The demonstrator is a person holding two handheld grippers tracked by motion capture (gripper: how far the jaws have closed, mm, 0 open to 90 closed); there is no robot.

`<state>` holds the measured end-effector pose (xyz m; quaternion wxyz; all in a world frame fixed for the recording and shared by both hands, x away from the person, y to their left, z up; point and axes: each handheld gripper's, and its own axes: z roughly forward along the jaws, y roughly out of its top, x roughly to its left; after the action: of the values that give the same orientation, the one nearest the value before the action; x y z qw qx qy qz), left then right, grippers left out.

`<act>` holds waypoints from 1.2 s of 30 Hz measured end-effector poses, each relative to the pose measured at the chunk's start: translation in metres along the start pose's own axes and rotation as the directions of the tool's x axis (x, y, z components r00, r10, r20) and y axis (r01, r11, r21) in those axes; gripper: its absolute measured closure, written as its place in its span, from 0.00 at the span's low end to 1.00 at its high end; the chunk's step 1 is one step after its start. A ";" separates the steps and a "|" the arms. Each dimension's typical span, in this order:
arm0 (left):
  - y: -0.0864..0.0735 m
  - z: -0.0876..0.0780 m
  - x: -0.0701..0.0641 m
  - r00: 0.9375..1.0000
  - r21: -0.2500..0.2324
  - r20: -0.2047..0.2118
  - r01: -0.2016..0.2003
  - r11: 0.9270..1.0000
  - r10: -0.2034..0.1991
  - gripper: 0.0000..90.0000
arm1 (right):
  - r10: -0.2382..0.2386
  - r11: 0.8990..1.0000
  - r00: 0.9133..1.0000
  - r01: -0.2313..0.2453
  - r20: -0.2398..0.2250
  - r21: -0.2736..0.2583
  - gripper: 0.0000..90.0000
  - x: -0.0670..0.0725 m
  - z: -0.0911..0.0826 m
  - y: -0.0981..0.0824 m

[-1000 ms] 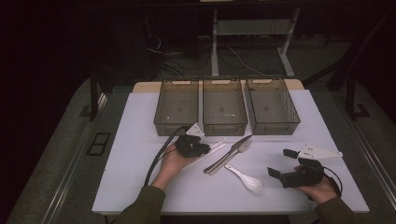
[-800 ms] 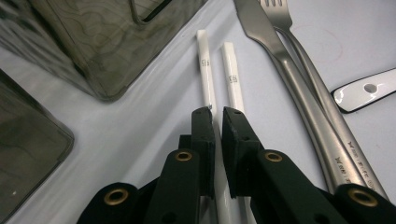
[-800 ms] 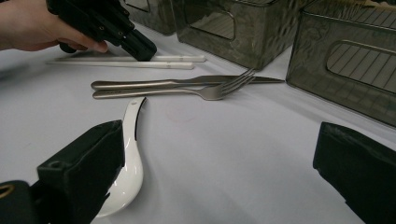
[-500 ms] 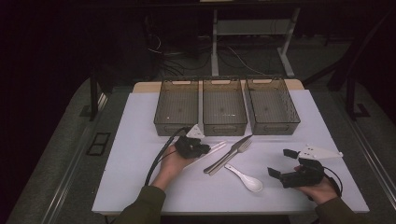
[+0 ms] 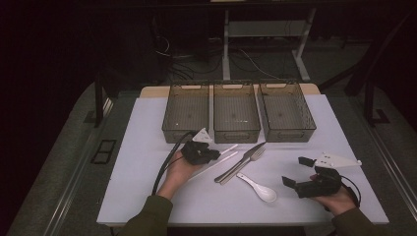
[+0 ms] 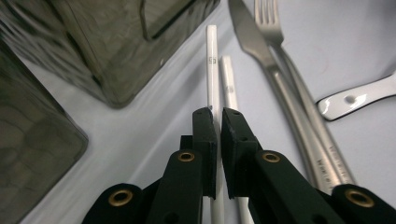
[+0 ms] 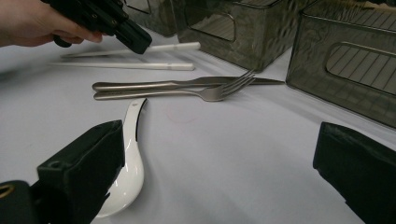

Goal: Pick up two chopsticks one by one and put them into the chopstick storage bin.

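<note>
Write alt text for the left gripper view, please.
The left gripper has its black fingers shut on one of two white chopsticks lying on a white table. A steel knife and fork lie beside them, with dark mesh bins nearby.

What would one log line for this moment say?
left gripper: shut on left chopstick | right gripper: open, near white spoon | knife, fork: on table
</note>
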<state>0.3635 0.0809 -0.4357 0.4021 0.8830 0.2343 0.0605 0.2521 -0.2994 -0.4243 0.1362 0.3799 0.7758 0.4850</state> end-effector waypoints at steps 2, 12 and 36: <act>0.002 -0.003 -0.001 1.000 -0.008 0.005 0.000 1.000 0.000 0.94 | 0.001 1.000 1.000 -0.001 0.000 0.000 0.02 0.000 0.000 0.000; 0.009 -0.021 -0.002 1.000 -0.064 0.016 0.009 0.998 -0.008 0.94 | -0.001 1.000 1.000 0.001 -0.001 -0.002 0.02 0.000 0.000 0.000; 0.022 -0.074 0.005 0.999 -0.267 0.010 0.047 0.962 -0.046 0.94 | 0.002 1.000 1.000 -0.002 -0.001 0.001 0.02 0.000 0.000 0.000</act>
<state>0.3543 0.1213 -0.3698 0.5194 0.8150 0.2439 0.0803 0.2524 -0.2993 -0.4243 0.1351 0.3803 0.7757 0.4851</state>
